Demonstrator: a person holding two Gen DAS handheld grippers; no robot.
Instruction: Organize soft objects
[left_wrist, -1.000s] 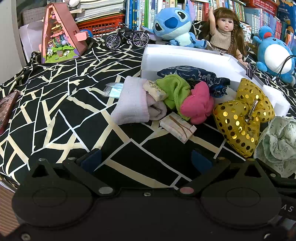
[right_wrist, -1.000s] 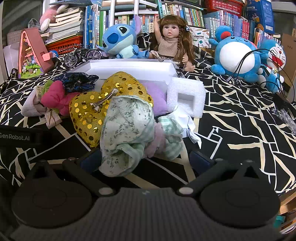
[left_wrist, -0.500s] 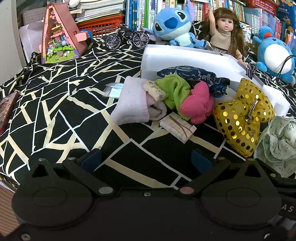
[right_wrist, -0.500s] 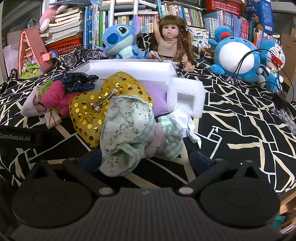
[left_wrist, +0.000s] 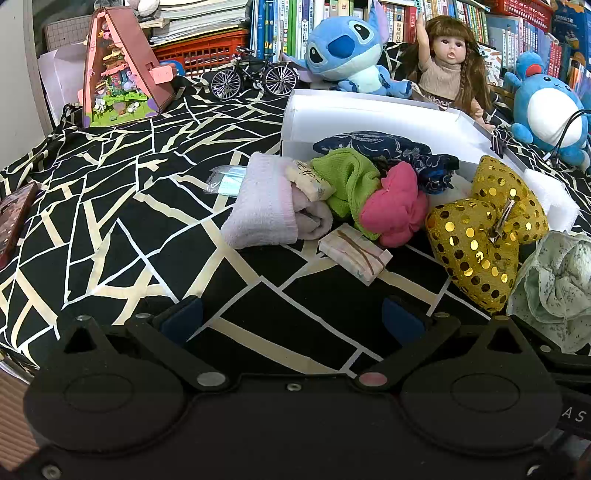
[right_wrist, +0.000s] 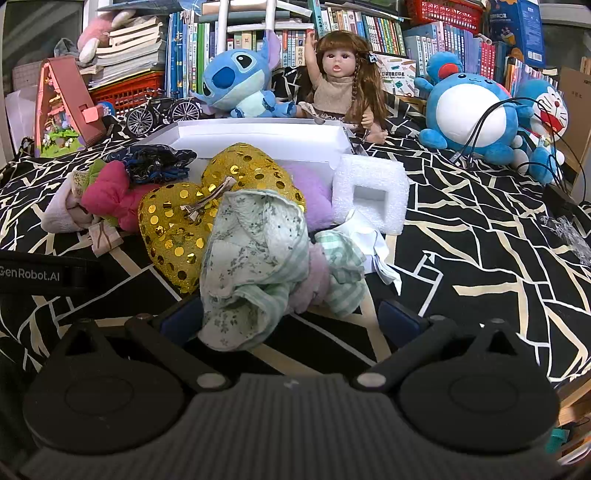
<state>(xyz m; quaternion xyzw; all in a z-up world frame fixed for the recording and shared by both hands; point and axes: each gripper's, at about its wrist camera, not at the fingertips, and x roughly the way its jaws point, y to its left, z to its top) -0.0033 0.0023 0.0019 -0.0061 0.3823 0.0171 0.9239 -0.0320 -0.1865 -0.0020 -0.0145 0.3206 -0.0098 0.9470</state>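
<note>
Left hand-held gripper (left_wrist: 291, 320): fingers spread wide, nothing between them, hovering low over the black-and-cream patterned cloth (left_wrist: 110, 221) that covers the worktop.
Right hand-held gripper (right_wrist: 290, 318): fingers spread, with the lower edge of a pale green floral cloth (right_wrist: 255, 266) drooping into the gap by its left finger (whether cloth and finger touch, I cannot tell).
Nearest soft things: the floral cloth lies bunched on a green checked cloth (right_wrist: 341, 264), just in front of a gold sequined bow (right_wrist: 207, 206) with a metal hair clip on top.
Small packet: a wrapped packet (left_wrist: 354, 253) lies on the cloth ahead of the left hand-held gripper, just in front of the pile.
Left of the pile: a folded pale pink sock (left_wrist: 264, 206), then a lime green cloth (left_wrist: 349, 181) and a magenta bow (left_wrist: 395, 208), all touching one another.
Right of the pile: a lilac soft piece (right_wrist: 314, 195) beside the gold bow, and a white foam block (right_wrist: 369, 192) with a square recess.
Box: a shallow white box (right_wrist: 258, 142) stands open behind the pile, a dark blue patterned cloth (left_wrist: 388, 155) hanging over its near corner.
Far edge: a blue plush alien (right_wrist: 236, 83), a doll (right_wrist: 343, 81), a round blue plush (right_wrist: 469, 110), a miniature bicycle (left_wrist: 255, 75) and a pink model house (left_wrist: 118, 70).
Backdrop: shelves of books (right_wrist: 424, 40).
</note>
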